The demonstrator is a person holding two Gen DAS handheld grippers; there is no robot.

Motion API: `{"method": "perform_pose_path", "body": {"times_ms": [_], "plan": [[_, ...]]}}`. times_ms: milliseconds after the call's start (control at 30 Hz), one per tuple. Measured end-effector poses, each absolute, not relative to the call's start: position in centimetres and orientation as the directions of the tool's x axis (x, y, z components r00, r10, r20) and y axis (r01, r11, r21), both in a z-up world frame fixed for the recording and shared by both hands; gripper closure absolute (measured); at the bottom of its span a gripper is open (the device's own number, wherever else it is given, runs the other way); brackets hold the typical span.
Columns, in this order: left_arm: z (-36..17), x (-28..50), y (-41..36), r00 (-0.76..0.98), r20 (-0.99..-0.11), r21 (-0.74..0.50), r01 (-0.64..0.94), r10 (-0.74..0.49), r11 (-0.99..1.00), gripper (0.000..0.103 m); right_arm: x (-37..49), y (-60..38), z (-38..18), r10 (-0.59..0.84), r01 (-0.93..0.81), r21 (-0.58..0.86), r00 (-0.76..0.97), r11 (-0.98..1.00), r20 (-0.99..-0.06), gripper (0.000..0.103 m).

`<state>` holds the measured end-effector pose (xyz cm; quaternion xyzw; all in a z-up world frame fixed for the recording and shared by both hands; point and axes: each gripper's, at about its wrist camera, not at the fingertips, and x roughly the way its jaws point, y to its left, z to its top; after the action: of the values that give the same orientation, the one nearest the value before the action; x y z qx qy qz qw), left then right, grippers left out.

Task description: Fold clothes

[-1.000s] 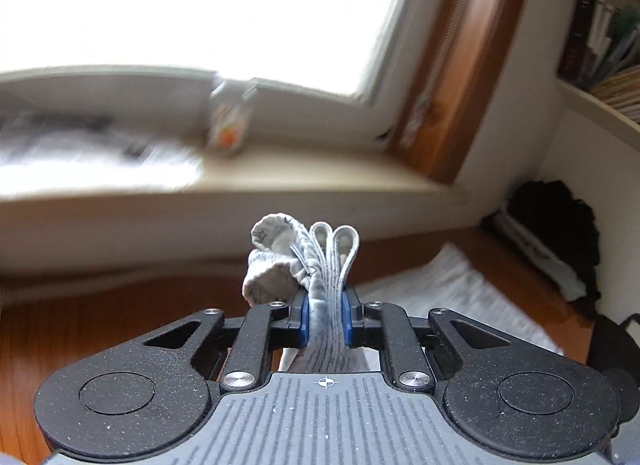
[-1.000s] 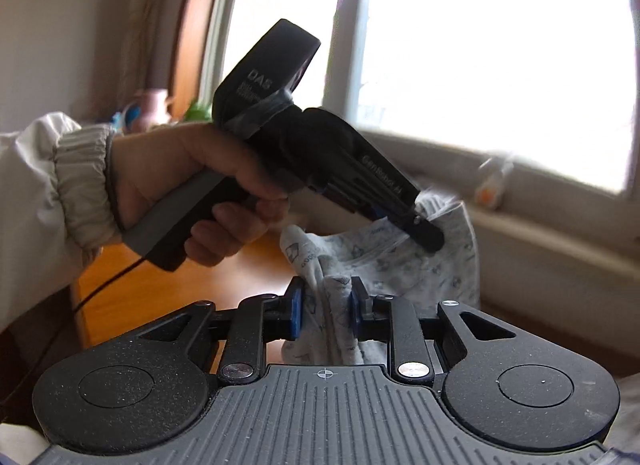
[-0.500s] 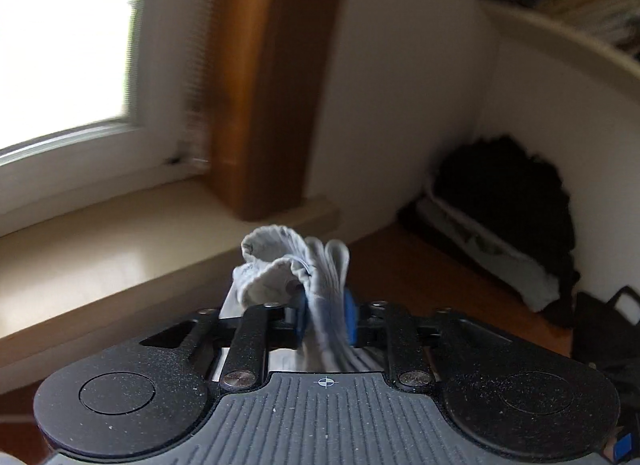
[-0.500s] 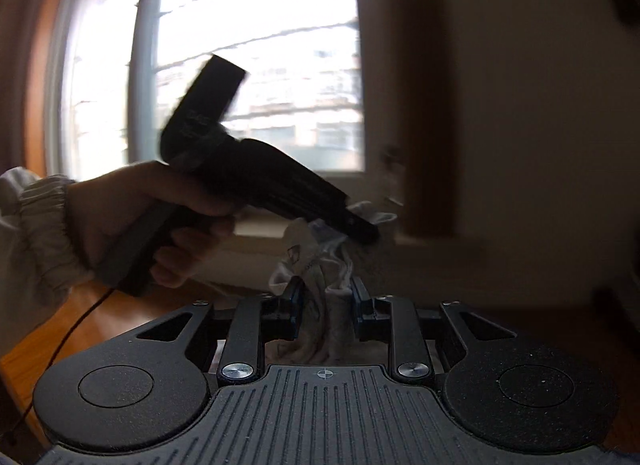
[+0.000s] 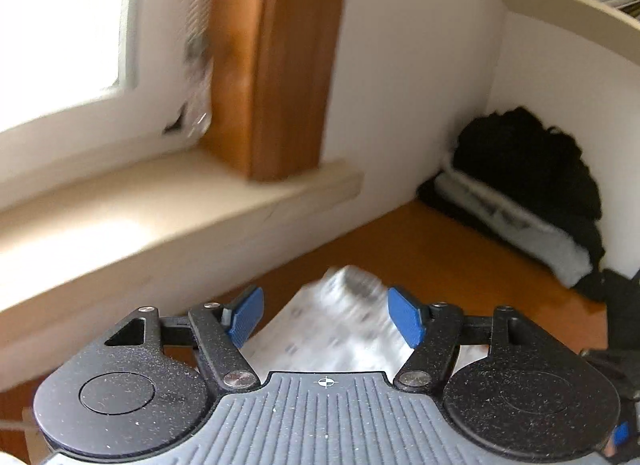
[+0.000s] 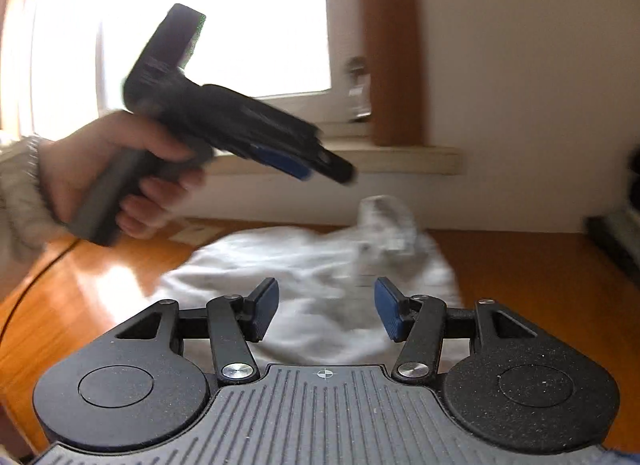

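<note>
1. The garment [image 6: 304,273] is a pale grey-white piece of clothing with a faint small dark print, blurred in both views, so the pattern cannot be read.
2. It lies loosely spread on the orange-brown wooden counter [image 6: 520,265], near the counter's far edge, where the wall under the windowsill [image 6: 400,157] begins.
3. In the right wrist view its far right part stands up in a crumpled peak, while the rest lies lower and broad, stretching toward the near left.
4. In the left wrist view the same cloth [image 5: 336,329] shows as a rumpled sheet rising to a point between the blue pads.
5. The left tongs [image 5: 325,315] are widely apart and opening; the cloth lies beneath and between the pads, and neither pad presses on it.
6. The right tongs [image 6: 326,311] are also apart and opening, with the garment below the gap and no pad touching it.
7. In the right wrist view the person's left hand [image 6: 120,169], in a pale knit-cuffed sleeve [image 6: 16,209], holds the other gripper above the counter, left of the peak.
8. A dark pile of clothing [image 5: 528,185] sits at the counter's far right corner, against the wall.
</note>
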<state>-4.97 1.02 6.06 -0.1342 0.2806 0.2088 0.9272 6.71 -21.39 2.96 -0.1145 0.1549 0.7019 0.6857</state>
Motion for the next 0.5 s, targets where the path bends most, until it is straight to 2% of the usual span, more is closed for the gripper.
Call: {"method": "perform_pose_path", "body": {"times_ms": [200,267,500], "plan": [[3.4,-7.8,3.0,0.749,-0.585,-0.105,-0.450,0.311,0.887,0.031,4.4,-18.8,1.4,0.875,-0.999,0.035,-0.049,-0.037,-0.481,0.050],[3.1,-8.8,3.8,0.765,-0.573,-0.131,-0.438,0.293,0.889,0.031,4.3,-18.4,0.8,0.841,-0.998,0.031,-0.059,-0.050,-0.538,0.050],[3.1,-9.0,5.3,0.802,-0.567,-0.190,-0.349,0.188,0.918,0.031,7.2,-22.4,1.5,0.771,-0.998,-0.016,-0.032,-0.054,-0.636,0.052]]}}
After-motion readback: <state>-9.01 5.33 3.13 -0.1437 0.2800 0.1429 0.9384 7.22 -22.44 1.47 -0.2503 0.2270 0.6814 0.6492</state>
